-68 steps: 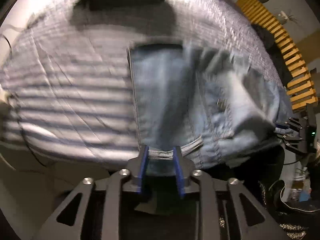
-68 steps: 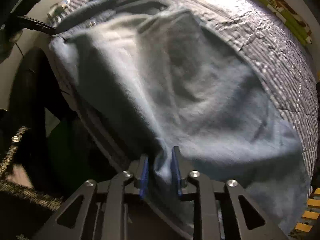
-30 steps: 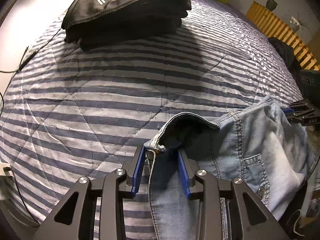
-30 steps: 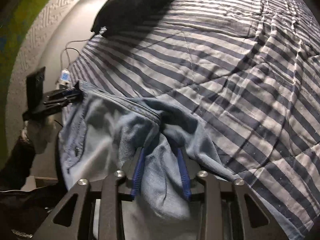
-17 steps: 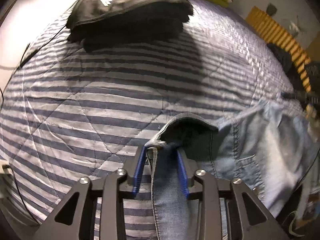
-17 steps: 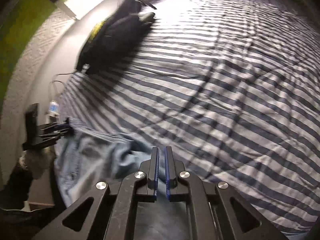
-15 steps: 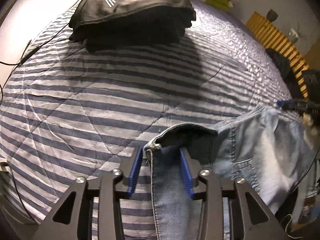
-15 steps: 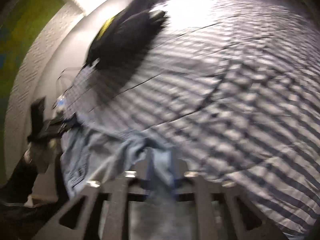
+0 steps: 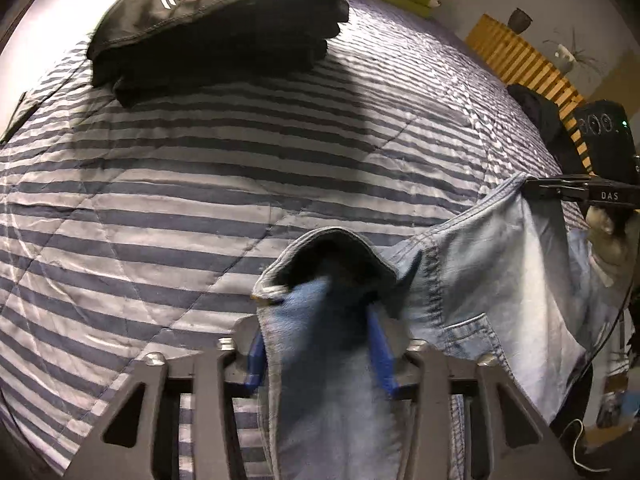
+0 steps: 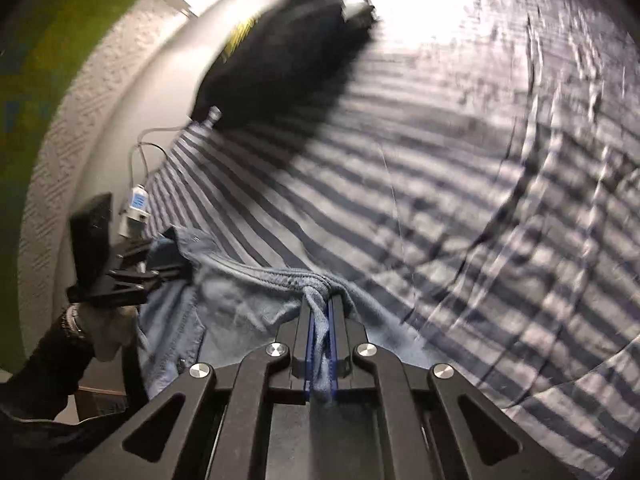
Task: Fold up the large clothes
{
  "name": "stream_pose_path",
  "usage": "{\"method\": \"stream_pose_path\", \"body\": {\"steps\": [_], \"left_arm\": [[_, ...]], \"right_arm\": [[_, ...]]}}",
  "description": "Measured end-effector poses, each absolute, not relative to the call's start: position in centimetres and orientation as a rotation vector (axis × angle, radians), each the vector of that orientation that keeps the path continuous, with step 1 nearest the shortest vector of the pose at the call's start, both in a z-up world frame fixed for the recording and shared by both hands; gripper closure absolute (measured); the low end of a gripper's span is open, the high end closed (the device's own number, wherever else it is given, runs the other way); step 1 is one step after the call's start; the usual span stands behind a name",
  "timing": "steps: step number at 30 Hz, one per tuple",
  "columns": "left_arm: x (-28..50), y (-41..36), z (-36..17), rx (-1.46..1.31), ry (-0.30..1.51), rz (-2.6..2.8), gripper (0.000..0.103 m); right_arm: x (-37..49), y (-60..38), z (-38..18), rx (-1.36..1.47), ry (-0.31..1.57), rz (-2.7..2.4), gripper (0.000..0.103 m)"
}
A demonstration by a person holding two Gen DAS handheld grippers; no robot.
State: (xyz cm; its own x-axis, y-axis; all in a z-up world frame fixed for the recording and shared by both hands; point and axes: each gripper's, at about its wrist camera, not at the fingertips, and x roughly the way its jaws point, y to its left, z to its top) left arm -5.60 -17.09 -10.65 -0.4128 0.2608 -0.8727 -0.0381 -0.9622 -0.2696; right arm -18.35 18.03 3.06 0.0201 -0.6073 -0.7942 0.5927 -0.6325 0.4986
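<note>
On the blue-and-white striped quilted bedspread (image 9: pixel 168 200), your right gripper (image 10: pixel 320 336) is clamped on the light-blue denim shirt (image 9: pixel 492 280) at the near edge, while your left gripper (image 9: pixel 316 344), jaws closing, apparently pinches its collar.

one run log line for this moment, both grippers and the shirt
left gripper: closing on denim shirt collar | right gripper: shut on shirt edge | shirt: stretched between grippers over striped bed | step: fold not yet made
</note>
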Motion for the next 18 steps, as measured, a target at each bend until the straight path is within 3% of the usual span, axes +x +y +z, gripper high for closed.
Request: {"method": "stream_pose_path", "body": {"steps": [2,4,6,8,10,11,13,16,18], "left_arm": [[-5.4,-18.2,-10.3,-1.574,-0.373,2.484,0.061],[-5.6,-19.2,-10.7,-1.599,-0.438,2.498,0.031],[-5.9,-19.5,-11.5,-1.610,-0.501,2.449,0.031],[-5.9,-18.3,-11.5,-1.588,-0.414,2.458,0.043],[-6.0,-16.8,-11.5,-1.603,-0.338,2.451,0.064],[-5.9,-16.5,-11.4,-1.610,-0.323,2.468,0.068],[-5.7,-16.8,-10.8,-1.616,-0.404,2.480,0.080],[-5.2,-18.1,-8.7,-1.556,-0.548,2.518,0.082],[-4.8,-18.3,-7.1,-1.499,-0.534,2.567,0.082]], "right_arm": [[-18.2,17.6,3.1,1.425,0.058,-1.759,0.098],[-17.8,17.0,2.2,1.452,0.112,-1.751,0.098],[-17.8,17.7,1.6,1.465,0.123,-1.752,0.098],[-18.1,17.7,1.4,1.467,0.100,-1.750,0.098],[-18.2,17.9,1.5,1.467,0.098,-1.750,0.098],[-18.2,18.0,1.5,1.469,0.105,-1.753,0.098],[-18.0,17.9,1.8,1.464,0.115,-1.767,0.098],[-17.7,18.0,2.7,1.436,0.135,-1.781,0.098],[-17.6,17.9,3.5,1.401,0.138,-1.808,0.098]]}}
